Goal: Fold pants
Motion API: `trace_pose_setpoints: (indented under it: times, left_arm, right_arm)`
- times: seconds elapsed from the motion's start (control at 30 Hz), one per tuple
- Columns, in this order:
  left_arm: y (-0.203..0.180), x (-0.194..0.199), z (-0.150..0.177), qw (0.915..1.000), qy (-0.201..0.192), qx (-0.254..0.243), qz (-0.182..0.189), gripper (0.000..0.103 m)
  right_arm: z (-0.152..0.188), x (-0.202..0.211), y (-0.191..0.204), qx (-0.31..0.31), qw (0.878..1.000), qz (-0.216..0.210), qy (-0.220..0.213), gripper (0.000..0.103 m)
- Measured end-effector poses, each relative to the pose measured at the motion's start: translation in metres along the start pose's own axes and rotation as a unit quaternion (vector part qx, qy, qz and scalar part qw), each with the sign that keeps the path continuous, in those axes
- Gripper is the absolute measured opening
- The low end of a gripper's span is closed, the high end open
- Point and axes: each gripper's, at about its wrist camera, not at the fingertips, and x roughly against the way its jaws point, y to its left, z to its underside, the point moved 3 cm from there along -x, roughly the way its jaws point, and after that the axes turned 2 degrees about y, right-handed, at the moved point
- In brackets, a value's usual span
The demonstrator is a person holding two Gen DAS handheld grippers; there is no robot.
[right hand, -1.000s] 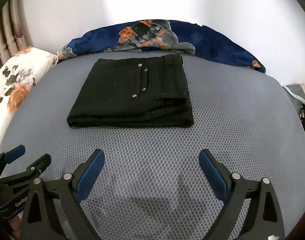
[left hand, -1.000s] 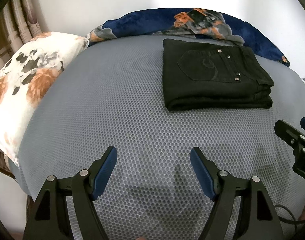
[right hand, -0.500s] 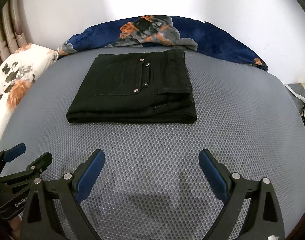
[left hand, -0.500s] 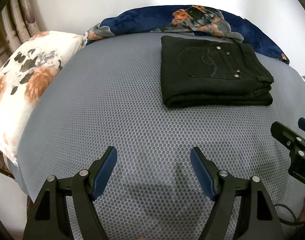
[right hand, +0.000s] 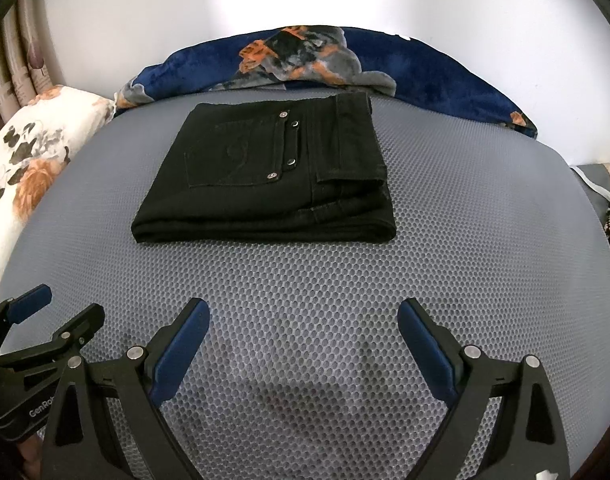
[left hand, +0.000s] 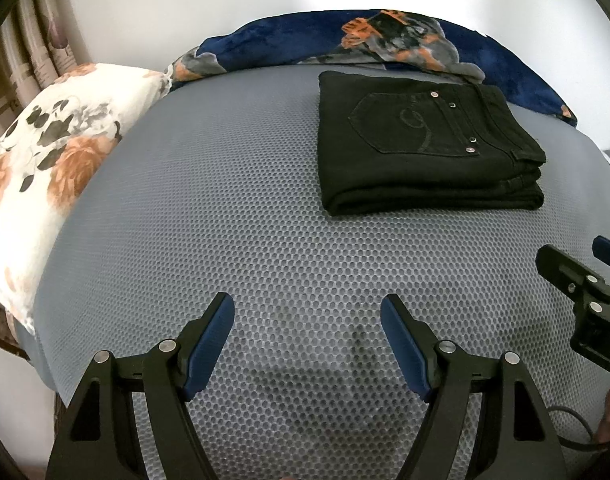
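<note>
Bare grey mesh bed [right hand: 465,240] lies open before the folded black pants [right hand: 265,184]; floral pillow [left hand: 45,168] bounds the left, blue blanket [right hand: 425,68] the far edge.

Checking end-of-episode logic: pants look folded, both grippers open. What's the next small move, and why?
Probably none on the cloth: hold both grippers back and call it done. The black pants lie as a compact, squared stack on the grey mesh mattress, pocket side up, edges roughly aligned. The left gripper and right gripper are open, empty and apart from the pants.
</note>
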Motion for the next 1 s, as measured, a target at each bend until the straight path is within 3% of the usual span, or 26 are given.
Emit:
trace_pose_setpoints:
  times: [1.0]
  left_arm:
    - [-0.0007,-0.0027,-0.0011,0.9999,0.0,-0.009,0.006,0.076]
  right_arm:
    - [0.005,-0.0059,0.0011,-0.006,1.0,-0.003,0.013,0.094]
